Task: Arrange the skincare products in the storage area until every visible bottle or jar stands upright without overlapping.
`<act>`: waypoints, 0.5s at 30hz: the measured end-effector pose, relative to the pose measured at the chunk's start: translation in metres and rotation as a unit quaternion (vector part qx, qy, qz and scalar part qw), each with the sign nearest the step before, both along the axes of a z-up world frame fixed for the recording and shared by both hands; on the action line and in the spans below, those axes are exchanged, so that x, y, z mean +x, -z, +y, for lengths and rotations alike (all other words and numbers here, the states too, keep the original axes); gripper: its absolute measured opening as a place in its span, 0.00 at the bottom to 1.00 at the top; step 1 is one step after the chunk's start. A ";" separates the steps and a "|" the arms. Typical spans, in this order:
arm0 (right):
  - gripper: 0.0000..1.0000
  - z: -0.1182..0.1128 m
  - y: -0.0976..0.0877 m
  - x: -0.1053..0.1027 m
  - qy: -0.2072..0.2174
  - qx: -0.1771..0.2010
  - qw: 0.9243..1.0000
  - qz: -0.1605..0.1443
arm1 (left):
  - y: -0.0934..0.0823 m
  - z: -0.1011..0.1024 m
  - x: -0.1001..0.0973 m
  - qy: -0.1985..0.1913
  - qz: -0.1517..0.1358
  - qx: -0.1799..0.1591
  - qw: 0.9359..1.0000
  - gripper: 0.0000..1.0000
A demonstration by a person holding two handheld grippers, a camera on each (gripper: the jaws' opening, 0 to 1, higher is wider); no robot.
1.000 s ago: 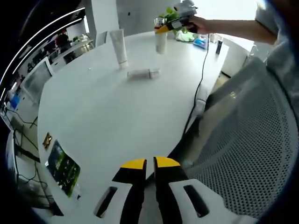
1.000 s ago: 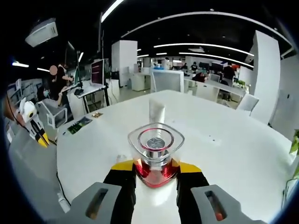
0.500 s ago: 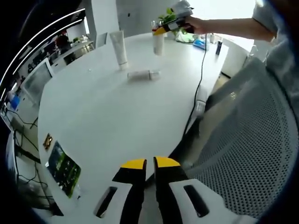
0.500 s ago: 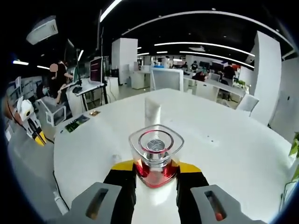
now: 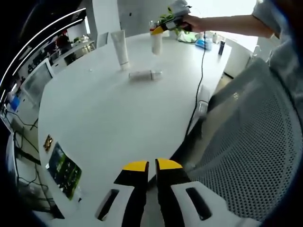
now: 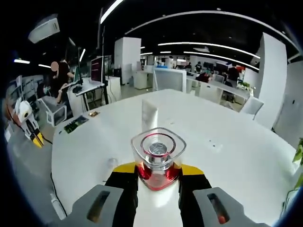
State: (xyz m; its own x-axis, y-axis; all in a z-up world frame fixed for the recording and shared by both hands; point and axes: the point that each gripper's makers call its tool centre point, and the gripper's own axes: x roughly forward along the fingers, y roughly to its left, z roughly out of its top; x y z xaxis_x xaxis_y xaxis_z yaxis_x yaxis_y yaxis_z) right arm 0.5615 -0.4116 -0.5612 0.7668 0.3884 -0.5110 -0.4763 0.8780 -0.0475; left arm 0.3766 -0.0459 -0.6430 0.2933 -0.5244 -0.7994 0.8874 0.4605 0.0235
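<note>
White tube (image 5: pixel 120 46) upright, small bottle (image 5: pixel 145 74) lying flat, clear-capped bottle (image 6: pixel 157 156) upright.

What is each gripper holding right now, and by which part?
The right gripper clamps the white bottle at its neck, just under the clear red-ringed cap. The left gripper holds nothing; its jaws are closed together.

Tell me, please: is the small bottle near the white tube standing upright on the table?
No. In the left gripper view the small bottle lies flat on its side on the white table, just in front of the upright white tube.
</note>
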 end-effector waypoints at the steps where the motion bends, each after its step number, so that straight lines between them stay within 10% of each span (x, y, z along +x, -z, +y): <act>1: 0.26 0.000 0.000 0.001 -0.001 -0.002 1.000 0.000 | 0.000 0.000 0.000 0.000 0.000 0.000 1.000 0.03; 15: 0.26 -0.004 0.007 0.011 -0.011 -0.016 1.000 0.009 | 0.000 0.000 0.000 0.000 0.002 0.000 1.000 0.03</act>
State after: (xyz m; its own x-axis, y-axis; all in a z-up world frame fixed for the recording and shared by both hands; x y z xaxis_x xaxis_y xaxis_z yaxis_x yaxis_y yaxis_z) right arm 0.5720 -0.4159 -0.5679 0.7489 0.3879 -0.5373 -0.4964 0.8655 -0.0670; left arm 0.3764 -0.0459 -0.6432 0.2903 -0.5246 -0.8004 0.8874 0.4605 0.0200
